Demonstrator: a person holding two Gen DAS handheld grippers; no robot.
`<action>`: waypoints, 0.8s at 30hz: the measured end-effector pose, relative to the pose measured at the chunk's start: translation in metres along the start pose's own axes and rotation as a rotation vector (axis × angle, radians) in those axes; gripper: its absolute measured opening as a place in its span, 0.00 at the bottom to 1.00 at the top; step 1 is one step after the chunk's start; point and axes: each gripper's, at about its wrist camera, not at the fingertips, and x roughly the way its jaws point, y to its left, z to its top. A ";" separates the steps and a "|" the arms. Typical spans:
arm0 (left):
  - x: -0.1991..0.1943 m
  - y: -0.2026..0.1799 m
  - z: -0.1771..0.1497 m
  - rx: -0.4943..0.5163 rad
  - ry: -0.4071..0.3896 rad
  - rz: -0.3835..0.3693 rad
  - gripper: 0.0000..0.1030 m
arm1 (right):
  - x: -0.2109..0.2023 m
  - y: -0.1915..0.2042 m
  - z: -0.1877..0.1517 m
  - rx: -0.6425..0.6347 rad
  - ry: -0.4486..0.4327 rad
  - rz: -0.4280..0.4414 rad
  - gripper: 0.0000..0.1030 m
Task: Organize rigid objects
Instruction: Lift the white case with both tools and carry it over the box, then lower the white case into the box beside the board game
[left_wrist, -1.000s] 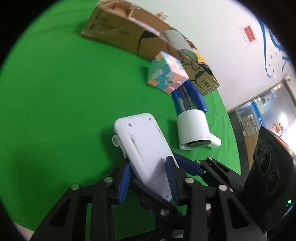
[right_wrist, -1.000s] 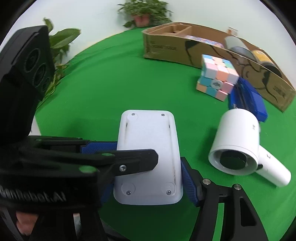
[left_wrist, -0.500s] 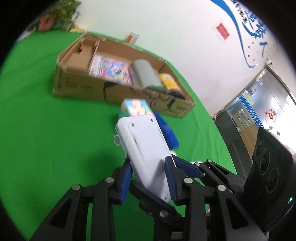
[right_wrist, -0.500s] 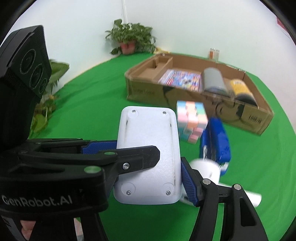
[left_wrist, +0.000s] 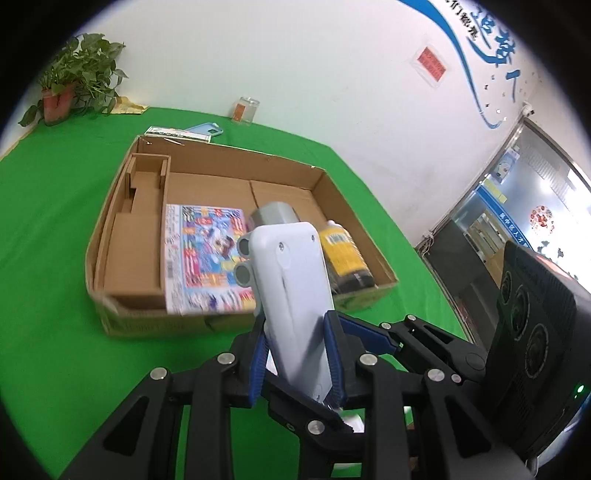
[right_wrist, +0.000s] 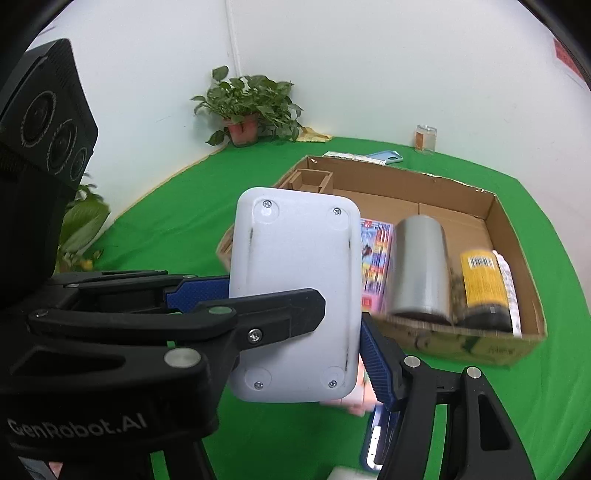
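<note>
Both grippers grip one flat white plastic device (left_wrist: 291, 295), which also shows in the right wrist view (right_wrist: 295, 291), and hold it in the air in front of an open cardboard box (left_wrist: 110, 229), seen too in the right wrist view (right_wrist: 491, 210). My left gripper (left_wrist: 295, 354) is shut on its lower edges. My right gripper (right_wrist: 295, 314) is shut across its sides. The box holds a colourful booklet (left_wrist: 203, 258), a grey cylinder (right_wrist: 421, 266) and a yellow-labelled bottle (right_wrist: 484, 284).
The table has a green cloth (left_wrist: 44, 206). Behind the box lie a blue phone case (left_wrist: 205, 129), a flat packet and a glass jar (left_wrist: 245, 109). A potted plant (right_wrist: 247, 107) stands at the back corner. A blue object (right_wrist: 380, 432) lies below the device.
Both grippers have lifted the white device off the table and carried it toward the box. The cube, blue stapler and white cylinder have dropped out of the left view.
</note>
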 end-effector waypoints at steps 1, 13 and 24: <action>0.005 0.005 0.011 0.007 0.013 0.011 0.27 | 0.007 -0.004 0.010 0.003 0.013 0.007 0.61; 0.073 0.079 0.067 -0.069 0.207 0.016 0.27 | 0.121 -0.044 0.082 0.180 0.223 0.123 0.61; 0.109 0.094 0.055 -0.055 0.305 0.072 0.27 | 0.173 -0.055 0.051 0.236 0.331 0.164 0.64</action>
